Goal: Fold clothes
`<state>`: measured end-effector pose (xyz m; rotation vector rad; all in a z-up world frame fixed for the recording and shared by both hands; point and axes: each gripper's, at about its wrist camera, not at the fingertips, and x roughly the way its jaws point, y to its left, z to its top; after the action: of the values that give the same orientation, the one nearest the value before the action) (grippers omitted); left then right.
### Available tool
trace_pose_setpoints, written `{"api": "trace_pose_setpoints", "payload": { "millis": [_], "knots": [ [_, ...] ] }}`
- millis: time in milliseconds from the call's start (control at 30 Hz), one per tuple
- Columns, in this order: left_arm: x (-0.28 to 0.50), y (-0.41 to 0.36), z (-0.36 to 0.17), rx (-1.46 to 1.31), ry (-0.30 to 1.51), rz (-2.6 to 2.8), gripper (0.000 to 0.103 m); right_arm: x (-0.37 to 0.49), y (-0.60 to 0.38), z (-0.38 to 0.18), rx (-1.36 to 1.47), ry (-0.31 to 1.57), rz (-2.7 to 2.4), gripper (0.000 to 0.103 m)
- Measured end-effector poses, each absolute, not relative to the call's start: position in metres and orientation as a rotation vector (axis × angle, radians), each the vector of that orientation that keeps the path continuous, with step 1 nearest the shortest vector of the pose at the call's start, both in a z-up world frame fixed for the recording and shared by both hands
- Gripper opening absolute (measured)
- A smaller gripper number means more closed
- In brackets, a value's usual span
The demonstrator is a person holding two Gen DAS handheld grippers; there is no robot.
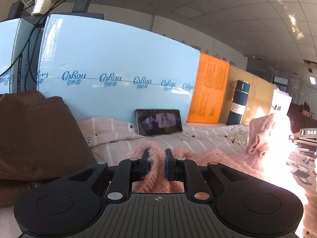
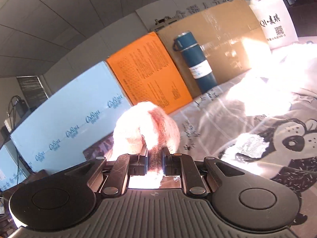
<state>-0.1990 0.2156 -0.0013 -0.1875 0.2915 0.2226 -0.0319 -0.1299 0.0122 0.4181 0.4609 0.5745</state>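
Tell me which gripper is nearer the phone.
Left, probably. The left gripper, holding the pink sweater, faces the phone just beyond its fingers. The right gripper view shows no phone.

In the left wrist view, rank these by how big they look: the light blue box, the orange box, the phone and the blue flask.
1. light blue box, by far the largest
2. orange box
3. and 4. phone and blue flask: they look about alike, so I will not rank them.
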Motion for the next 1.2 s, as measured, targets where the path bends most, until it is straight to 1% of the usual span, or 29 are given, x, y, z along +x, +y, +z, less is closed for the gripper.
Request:
{"api": "trace_pose_setpoints", "payload": {
  "millis": [133,167,200,233,300,333,367,400,433,467,567,667,767,900,1033,1100,1167,1200],
  "knots": [
    [-0.198,0.220,-0.003,-0.180,0.310,0.244,0.015,-0.015,-0.143,-0.011,0.329,0.619,0.548,0.012],
    [-0.198,0.221,-0.003,-0.180,0.311,0.247,0.015,-0.014,-0.145,-0.013,0.312,0.642,0.535,0.016],
    [-0.198,0.222,-0.003,-0.181,0.311,0.251,0.016,-0.013,-0.148,-0.015,0.295,0.662,0.519,0.030],
    [-0.198,0.223,-0.003,-0.181,0.312,0.255,0.017,-0.014,-0.151,-0.014,0.277,0.658,0.483,0.037],
    [-0.198,0.224,-0.003,-0.182,0.312,0.262,0.023,-0.018,-0.158,-0.008,0.237,0.601,0.428,0.061],
    [-0.197,0.225,-0.003,-0.182,0.313,0.265,0.030,-0.021,-0.162,-0.005,0.216,0.569,0.412,0.065],
    [-0.197,0.226,-0.003,-0.182,0.313,0.269,0.043,-0.023,-0.163,-0.002,0.189,0.539,0.420,0.073],
    [-0.197,0.227,-0.003,-0.183,0.314,0.273,0.049,-0.026,-0.164,0.001,0.162,0.509,0.428,0.078],
    [-0.198,0.226,-0.003,-0.179,0.312,0.275,0.059,-0.029,-0.164,0.004,0.132,0.477,0.436,0.081],
    [-0.197,0.225,-0.003,-0.172,0.314,0.272,0.065,-0.034,-0.157,0.007,0.075,0.425,0.448,0.088],
    [-0.194,0.222,-0.006,-0.151,0.329,0.256,0.070,-0.053,-0.133,0.011,-0.123,0.273,0.538,0.100],
    [-0.193,0.223,-0.008,-0.158,0.342,0.244,0.075,-0.061,-0.107,0.010,-0.259,0.209,0.696,0.100],
    [-0.192,0.226,-0.009,-0.180,0.348,0.232,0.078,-0.055,-0.092,0.005,-0.290,0.242,0.760,0.101],
    [-0.189,0.230,-0.012,-0.210,0.369,0.211,0.080,-0.035,-0.093,0.001,-0.238,0.354,0.776,0.101],
    [-0.184,0.232,-0.015,-0.230,0.402,0.193,0.086,-0.018,-0.094,-0.005,-0.183,0.462,0.765,0.101],
    [-0.182,0.232,-0.017,-0.233,0.417,0.188,0.086,-0.011,-0.094,-0.008,-0.161,0.507,0.751,0.100],
    [-0.180,0.232,-0.018,-0.233,0.429,0.187,0.087,-0.008,-0.096,-0.010,-0.144,0.528,0.739,0.097],
    [-0.180,0.233,-0.019,-0.234,0.436,0.188,0.087,-0.007,-0.097,-0.010,-0.137,0.530,0.733,0.094]
  ]
}}
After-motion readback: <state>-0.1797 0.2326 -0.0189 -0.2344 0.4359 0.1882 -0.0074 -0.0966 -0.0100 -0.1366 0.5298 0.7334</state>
